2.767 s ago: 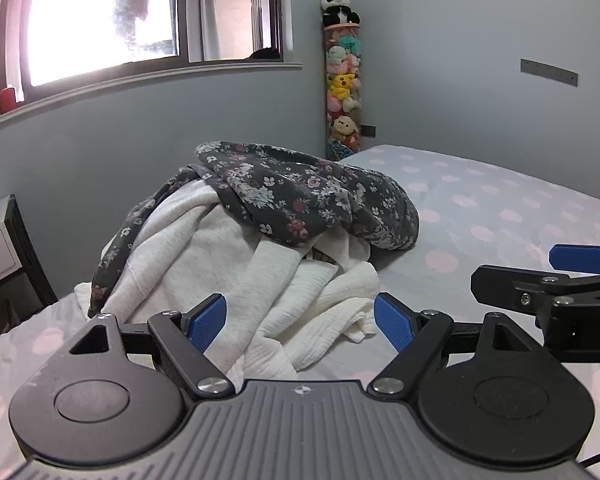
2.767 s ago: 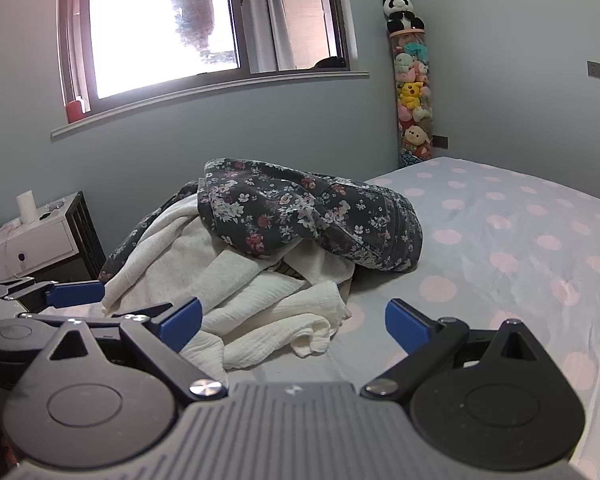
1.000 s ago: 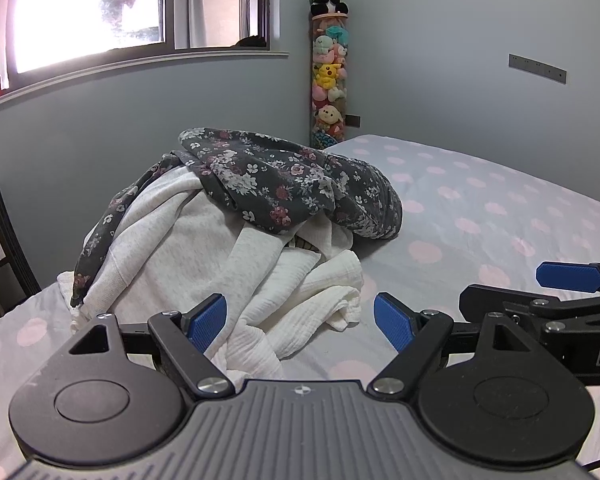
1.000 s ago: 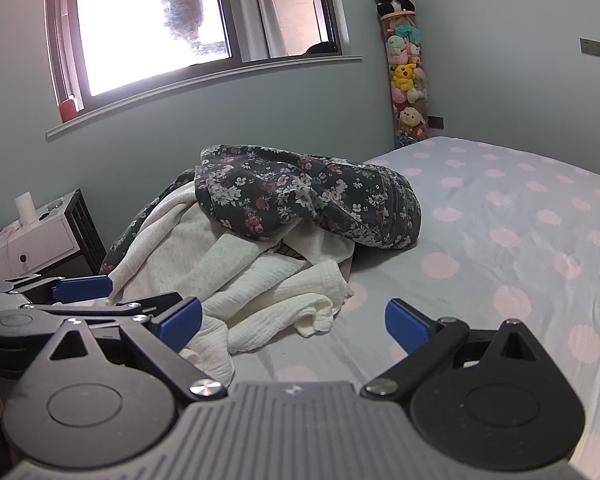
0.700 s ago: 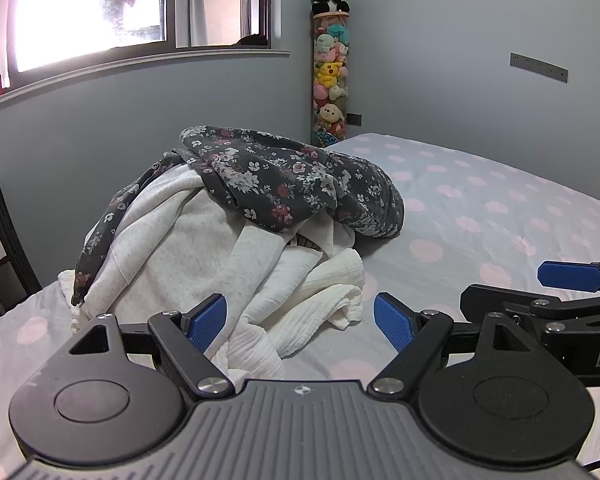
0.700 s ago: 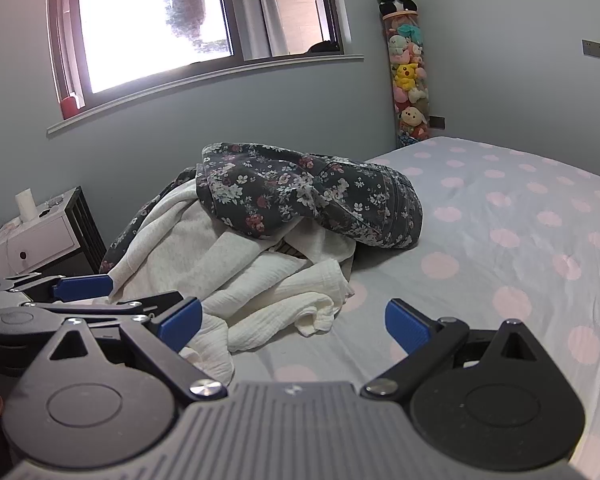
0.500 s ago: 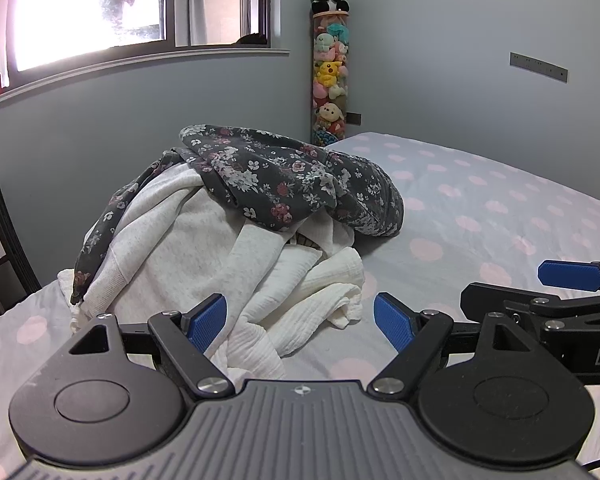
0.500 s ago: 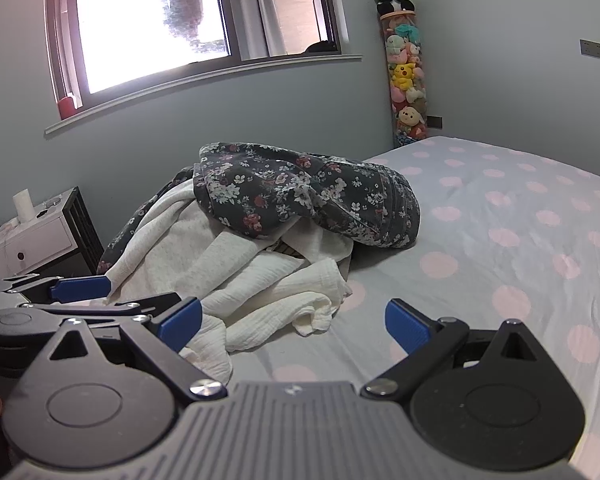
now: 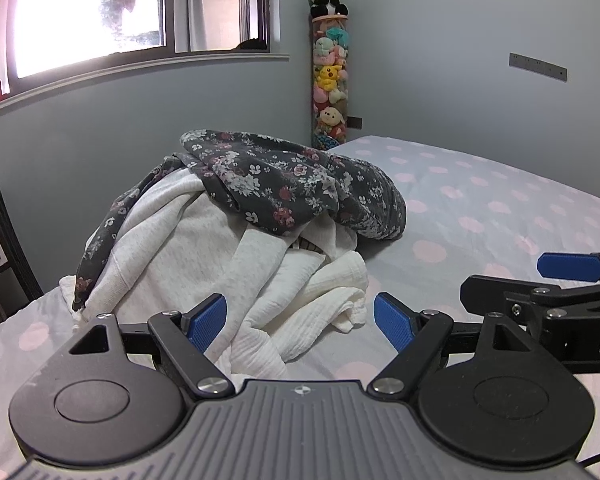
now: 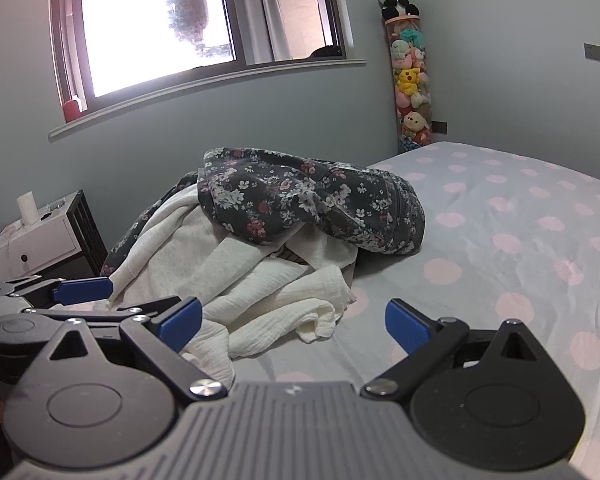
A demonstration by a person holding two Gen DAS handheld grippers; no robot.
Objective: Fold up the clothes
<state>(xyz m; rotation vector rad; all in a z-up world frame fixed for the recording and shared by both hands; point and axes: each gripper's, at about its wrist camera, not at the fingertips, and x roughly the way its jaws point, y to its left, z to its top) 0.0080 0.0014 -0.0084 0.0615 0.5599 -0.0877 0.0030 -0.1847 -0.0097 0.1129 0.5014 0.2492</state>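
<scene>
Two grippers — left gripper (image 9: 300, 314), right gripper (image 10: 294, 322) — jaws spread, empty; one clothes pile (image 9: 236, 240) on bed (image 9: 500, 208).

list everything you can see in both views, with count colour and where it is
floral garment: 1, dark grey with flowers, top of the pile
sweatshirt: 1, off-white, under the floral garment
crinkled cloth: 1, white, front of the pile on the bed
bed sheet: 1, pale grey with pink dots, under everything
window: 1, dark frame, wall behind the pile
plush toy column: 1, mixed colours, room corner
panda plush: 1, black and white, atop the column
nightstand: 1, white and black, left of the bed
paper roll: 1, white, on the nightstand
left gripper: 1, black with blue pads, open, empty
right gripper: 1, black with blue pads, open, empty
</scene>
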